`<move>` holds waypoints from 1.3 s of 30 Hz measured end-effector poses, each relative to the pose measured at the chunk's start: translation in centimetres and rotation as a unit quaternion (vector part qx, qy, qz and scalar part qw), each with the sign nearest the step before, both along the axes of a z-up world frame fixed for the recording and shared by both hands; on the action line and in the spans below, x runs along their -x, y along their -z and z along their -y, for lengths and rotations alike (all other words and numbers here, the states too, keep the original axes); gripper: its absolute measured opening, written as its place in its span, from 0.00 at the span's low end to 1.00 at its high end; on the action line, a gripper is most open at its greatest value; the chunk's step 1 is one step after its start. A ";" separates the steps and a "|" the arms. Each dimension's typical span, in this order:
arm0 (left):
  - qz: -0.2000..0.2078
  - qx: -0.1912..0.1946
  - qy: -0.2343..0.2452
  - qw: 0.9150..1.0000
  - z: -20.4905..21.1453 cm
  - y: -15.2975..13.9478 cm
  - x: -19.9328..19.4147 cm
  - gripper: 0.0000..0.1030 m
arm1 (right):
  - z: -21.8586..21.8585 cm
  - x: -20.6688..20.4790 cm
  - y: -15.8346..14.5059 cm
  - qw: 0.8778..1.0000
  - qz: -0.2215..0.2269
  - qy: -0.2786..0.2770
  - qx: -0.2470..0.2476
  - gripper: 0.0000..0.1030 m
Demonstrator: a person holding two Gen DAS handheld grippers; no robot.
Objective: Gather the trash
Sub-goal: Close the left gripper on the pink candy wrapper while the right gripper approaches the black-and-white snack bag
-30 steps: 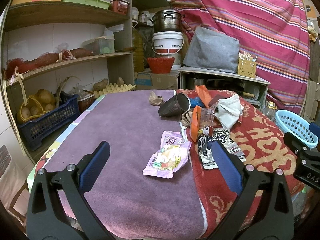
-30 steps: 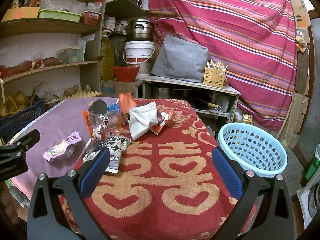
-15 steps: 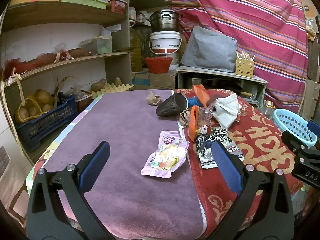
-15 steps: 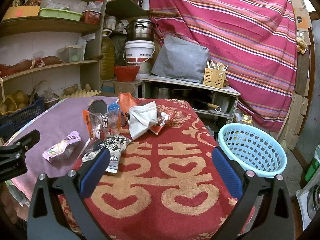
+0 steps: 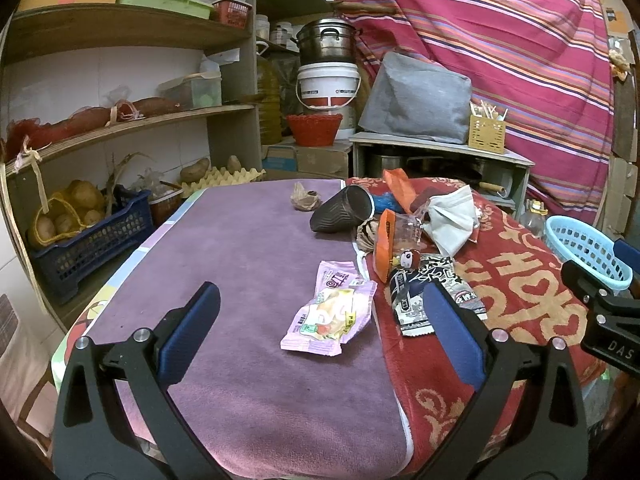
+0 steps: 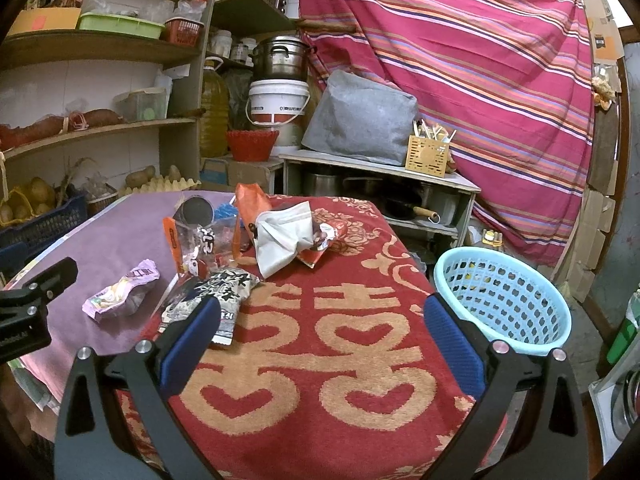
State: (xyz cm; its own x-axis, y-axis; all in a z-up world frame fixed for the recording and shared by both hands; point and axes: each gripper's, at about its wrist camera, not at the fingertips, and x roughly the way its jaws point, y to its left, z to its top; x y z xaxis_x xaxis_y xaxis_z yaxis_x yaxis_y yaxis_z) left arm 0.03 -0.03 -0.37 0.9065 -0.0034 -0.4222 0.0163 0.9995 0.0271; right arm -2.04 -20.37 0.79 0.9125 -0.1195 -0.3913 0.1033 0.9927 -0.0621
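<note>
Both tongs, left tongs [image 5: 320,328] and right tongs [image 6: 320,332], gape released, empty. We eye the pink snack wrapper [image 5: 330,314], frame centre on the table [image 5: 240,248]: light, crinkly, slippery film; we'd pinch its puffed middle.

2 black tools, left tool [image 5: 320,330] and right tool [image 6: 320,332] (blue pads, silver screws, white "DAS" lettering)

- The right gripper [image 6: 320,336] hangs over the red and gold cloth [image 6: 320,380], jaws spread wide with nothing between them.
- A light blue basket [image 6: 502,306] sits off the table's right edge, just beside the right finger.
- A black-and-white wrapper [image 6: 224,290] lies by the left finger, a pink packet [image 6: 120,294] on the purple cloth [image 6: 112,240].
- A white mask [image 6: 282,238] rests further back among orange wrappers.
- The left gripper [image 6: 28,308] shows at the left edge.
</note>
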 end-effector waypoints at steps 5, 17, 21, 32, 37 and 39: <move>0.000 0.000 0.000 1.000 0.0 0.0 0.0 0.95 | 0.8 0.2 -0.3 1.000 0.004 0.002 -0.006 0.96; -0.008 -0.025 0.004 1.000 0.0 1.0 -0.6 0.95 | 1.2 -1.2 0.6 1.000 -0.022 0.019 -0.010 0.96; -0.022 -0.039 0.014 0.999 0.0 1.9 -1.2 0.95 | 1.6 -1.9 0.9 0.999 -0.035 0.023 -0.016 0.96; -0.076 -0.031 0.024 0.996 0.2 4.0 -4.6 0.93 | 2.3 -4.9 2.9 0.994 -0.101 0.032 -0.038 0.96; -0.104 -0.045 0.042 0.993 0.8 5.4 -5.9 0.75 | 1.6 -5.4 2.9 0.995 -0.093 0.025 -0.022 0.96; -0.106 -0.058 0.038 0.992 0.9 6.0 -6.2 0.69 | 1.1 -5.6 2.9 0.995 -0.092 0.026 -0.009 0.96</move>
